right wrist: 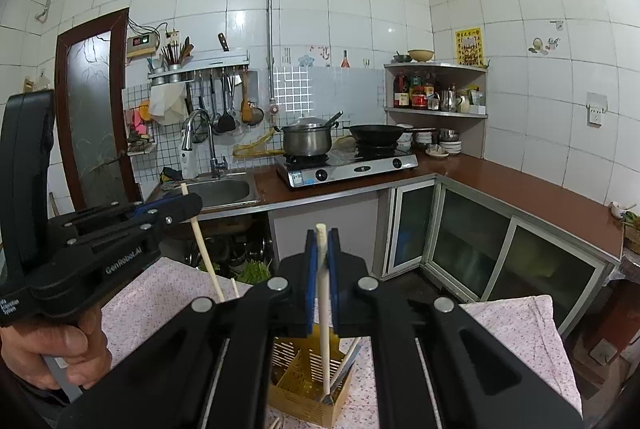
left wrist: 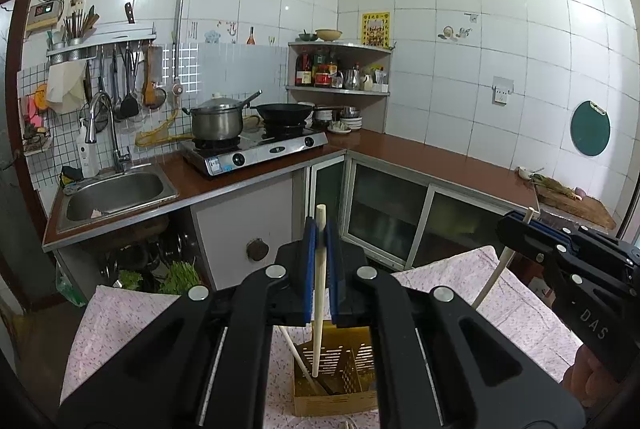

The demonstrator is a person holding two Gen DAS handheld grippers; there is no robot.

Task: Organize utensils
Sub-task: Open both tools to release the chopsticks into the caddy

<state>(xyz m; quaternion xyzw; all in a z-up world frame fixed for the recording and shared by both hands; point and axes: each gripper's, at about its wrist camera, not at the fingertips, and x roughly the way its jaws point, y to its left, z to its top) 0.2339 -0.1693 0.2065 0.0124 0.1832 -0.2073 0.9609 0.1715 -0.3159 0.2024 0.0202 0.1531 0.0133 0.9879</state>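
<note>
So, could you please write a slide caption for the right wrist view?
Right gripper clamps a pale chopstick above the yellow slotted utensil holder; left gripper holds another.

Utensil holder [right wrist: 308, 385] on cloth [right wrist: 516, 329] (table); sink [right wrist: 224, 191] left of stove [right wrist: 348, 167].

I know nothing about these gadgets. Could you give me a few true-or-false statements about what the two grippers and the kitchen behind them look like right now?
1. Each black two-finger gripper is clamped on a pale wooden chopstick. True: the left gripper pinches one chopstick, and the right gripper pinches another.
2. The yellow perforated utensil holder sits on the brown countertop. False: it stands on the pink patterned cloth, below the grippers.
3. The steel pot with a lid is on the silver gas stove. True.
4. The black wok lies in the steel sink. False: it is on the stove's other burner.
</note>
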